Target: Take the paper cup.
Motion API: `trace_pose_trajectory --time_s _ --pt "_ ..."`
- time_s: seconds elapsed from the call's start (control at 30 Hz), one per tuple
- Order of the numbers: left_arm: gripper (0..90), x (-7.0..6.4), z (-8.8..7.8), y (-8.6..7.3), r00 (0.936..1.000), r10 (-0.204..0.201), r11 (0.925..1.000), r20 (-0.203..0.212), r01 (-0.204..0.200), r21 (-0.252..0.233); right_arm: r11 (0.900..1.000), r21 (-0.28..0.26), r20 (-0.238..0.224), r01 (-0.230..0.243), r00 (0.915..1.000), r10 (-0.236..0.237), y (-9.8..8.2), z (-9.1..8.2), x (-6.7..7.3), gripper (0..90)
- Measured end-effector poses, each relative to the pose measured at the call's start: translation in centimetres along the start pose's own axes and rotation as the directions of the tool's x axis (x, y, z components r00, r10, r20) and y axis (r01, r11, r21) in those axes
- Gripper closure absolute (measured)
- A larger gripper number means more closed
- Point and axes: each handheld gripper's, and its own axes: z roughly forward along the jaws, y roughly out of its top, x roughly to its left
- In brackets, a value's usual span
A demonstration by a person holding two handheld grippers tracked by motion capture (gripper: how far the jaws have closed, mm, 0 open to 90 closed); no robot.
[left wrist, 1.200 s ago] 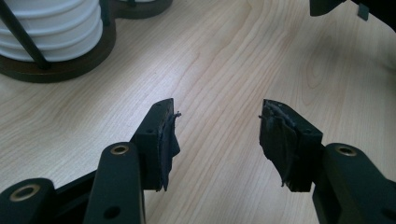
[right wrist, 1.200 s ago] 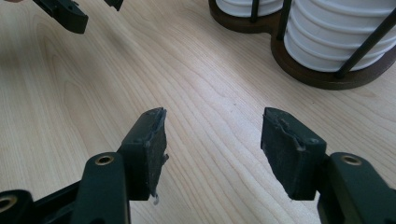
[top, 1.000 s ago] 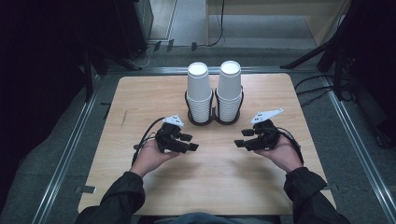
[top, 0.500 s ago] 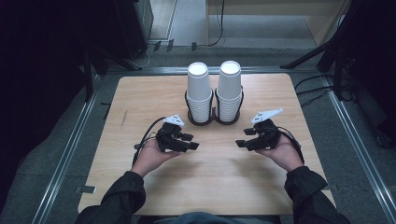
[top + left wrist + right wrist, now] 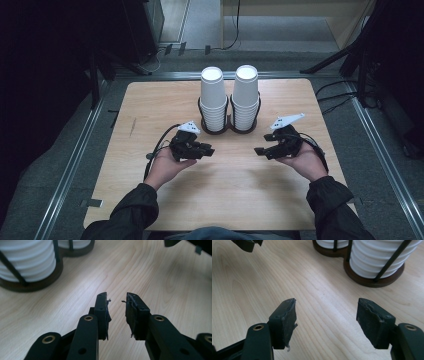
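Two stacks of white paper cups stood side by side in the upper middle of the high view, the left stack (image 5: 213,97) and the right stack (image 5: 245,95), each ringed by a dark wire holder (image 5: 229,125) with a round brown base. No brand, label or writing could be read on the cups or the holder.

The holder sat toward the far edge of a pale wood table (image 5: 225,200).

Below and left of the stacks, the left gripper (image 5: 207,150) was held in a hand (image 5: 165,167) above the table, pointing toward the frame's centre. In the left gripper view its jaws stood a little apart with bare wood between them, holding nothing; a stack and its base showed at the upper left there.

Below and right of the stacks, the right gripper (image 5: 260,150) lay in the other hand (image 5: 305,162), pointing back toward the left one, the two well apart. In the right gripper view its jaws were spread wide and empty, with a stack and base at the upper right.

Dark sleeves (image 5: 130,215) entered from the bottom of the high view.
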Motion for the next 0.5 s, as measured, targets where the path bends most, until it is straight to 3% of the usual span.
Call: trace_pose_trajectory --time_s 0.23,0.5 --pt "73.4 0.1 0.2 2.1 0.9996 -0.020 0.9998 0.021 0.020 -0.005 1.000 -0.008 0.021 0.002 0.9998 -0.002 1.5 -1.0 -0.5 32.1" --pt "83.2 0.2 0.5 4.6 1.0000 0.005 0.9999 -0.008 -0.005 -0.010 1.000 -0.011 0.044 -0.012 0.9989 0.012 3.8 -2.6 -1.7 30.7"
